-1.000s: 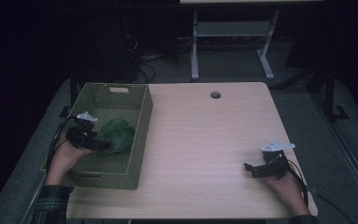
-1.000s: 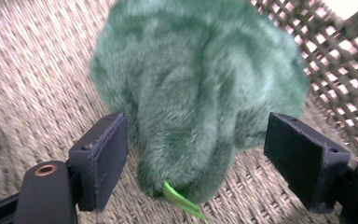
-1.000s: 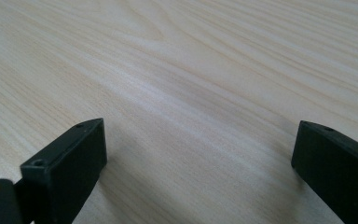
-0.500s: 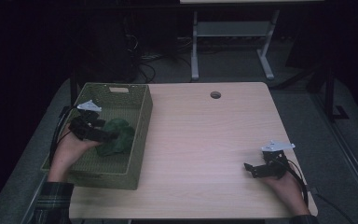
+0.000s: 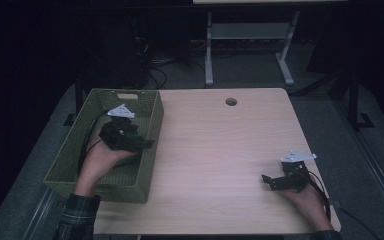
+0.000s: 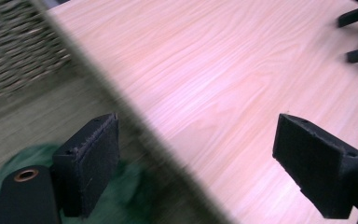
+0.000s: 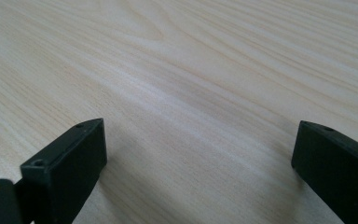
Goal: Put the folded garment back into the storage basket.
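— What's carrying it all?

— A pale wood-grain table (image 5: pixel 220 150), with a round hole (image 5: pixel 231 102) near its far edge.

— And directly on it?

— A green woven basket (image 5: pixel 147 150) sits at the table's left end. The left gripper (image 5: pixel 147 144) hangs above the basket's right rim, jaws pointing out over the bare wood. Seen along that gripper, the rim (image 6: pixel 135 126) runs diagonally under its near jaw, with tabletop (image 6: pixel 214 93) under the other.

— Anything else touching the top?

— The right gripper (image 5: pixel 269 181) rests low on the wood near the front right corner, well apart from the basket. Between and ahead of its jaws lies plain wood (image 7: pixel 191 93).
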{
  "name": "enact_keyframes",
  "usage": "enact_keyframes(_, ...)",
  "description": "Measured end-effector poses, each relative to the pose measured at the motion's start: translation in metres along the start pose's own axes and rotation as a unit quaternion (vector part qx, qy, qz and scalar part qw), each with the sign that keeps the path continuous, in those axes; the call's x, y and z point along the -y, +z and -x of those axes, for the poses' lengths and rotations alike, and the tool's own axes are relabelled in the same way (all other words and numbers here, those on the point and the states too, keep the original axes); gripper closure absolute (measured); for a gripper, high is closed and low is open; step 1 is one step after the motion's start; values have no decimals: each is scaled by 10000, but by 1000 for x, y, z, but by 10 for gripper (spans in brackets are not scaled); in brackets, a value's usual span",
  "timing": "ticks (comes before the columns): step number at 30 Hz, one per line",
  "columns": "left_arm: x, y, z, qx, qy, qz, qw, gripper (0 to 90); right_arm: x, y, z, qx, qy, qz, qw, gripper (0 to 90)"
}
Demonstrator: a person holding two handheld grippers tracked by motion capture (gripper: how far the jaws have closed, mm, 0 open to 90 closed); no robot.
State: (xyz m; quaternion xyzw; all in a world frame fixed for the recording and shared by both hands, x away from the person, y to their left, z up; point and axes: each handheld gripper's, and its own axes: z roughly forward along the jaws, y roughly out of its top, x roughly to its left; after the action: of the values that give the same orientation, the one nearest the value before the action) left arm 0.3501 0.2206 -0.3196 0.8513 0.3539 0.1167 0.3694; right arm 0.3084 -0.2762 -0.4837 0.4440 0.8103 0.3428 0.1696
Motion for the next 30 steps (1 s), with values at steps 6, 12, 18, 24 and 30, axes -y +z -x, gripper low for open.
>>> enact_keyframes(6, -7, 17, 22, 173, 165, -3, 9997, 143, 0, 0, 0, -5, 1, 1, 10000, 28)
enact_keyframes(12, -9, 39, 43, 329, 246, 135, 9991, 143, 0, 0, 0, -12, -16, 10, 10000, 28)
enact_keyframes(18, -6, 62, 62, 468, 370, 200, 9980, 143, 0, 0, 0, -15, -32, 4, 10000, 28)
enact_keyframes(24, 5, 86, 75, 469, 471, 214, 9976, 143, 0, 0, 0, -25, -40, 7, 10000, 28)
enact_keyframes(30, 16, 106, 87, 499, 503, 254, 9972, 142, 0, 0, 0, -26, -45, 6, 10000, 28)
